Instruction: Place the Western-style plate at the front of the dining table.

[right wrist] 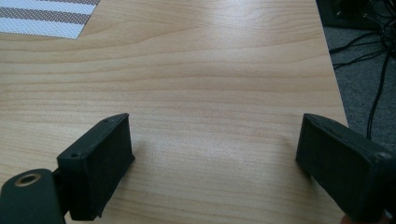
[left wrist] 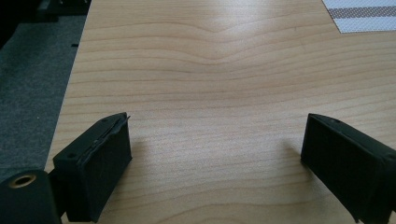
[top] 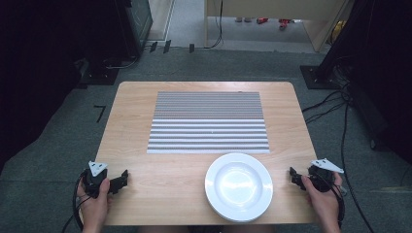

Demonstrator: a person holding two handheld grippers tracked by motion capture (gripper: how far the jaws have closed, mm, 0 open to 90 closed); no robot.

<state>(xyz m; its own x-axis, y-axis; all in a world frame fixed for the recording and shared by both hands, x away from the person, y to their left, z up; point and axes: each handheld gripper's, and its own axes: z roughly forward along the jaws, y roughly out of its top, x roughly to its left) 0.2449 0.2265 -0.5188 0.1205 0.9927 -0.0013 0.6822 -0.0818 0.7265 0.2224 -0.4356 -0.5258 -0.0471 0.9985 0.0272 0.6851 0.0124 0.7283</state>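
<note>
A white plate (top: 238, 186) sits on the wooden table (top: 145, 116) near its front edge, right of centre. Behind it lies a grey-and-white striped placemat (top: 209, 122), whose corner also shows in the left gripper view (left wrist: 364, 14) and the right gripper view (right wrist: 44, 18). My left gripper (top: 120, 180) rests at the front left of the table, open, with bare wood between its jaws (left wrist: 215, 149). At the front right, beside the plate, my right gripper (top: 294, 175) is open too, nothing between its jaws (right wrist: 215, 149).
Grey carpet surrounds the table. Black cables (top: 340, 121) run along the floor on the right, and dark equipment stands (top: 131, 29) rise at the back left. The table's right edge (right wrist: 334, 84) lies close to my right gripper.
</note>
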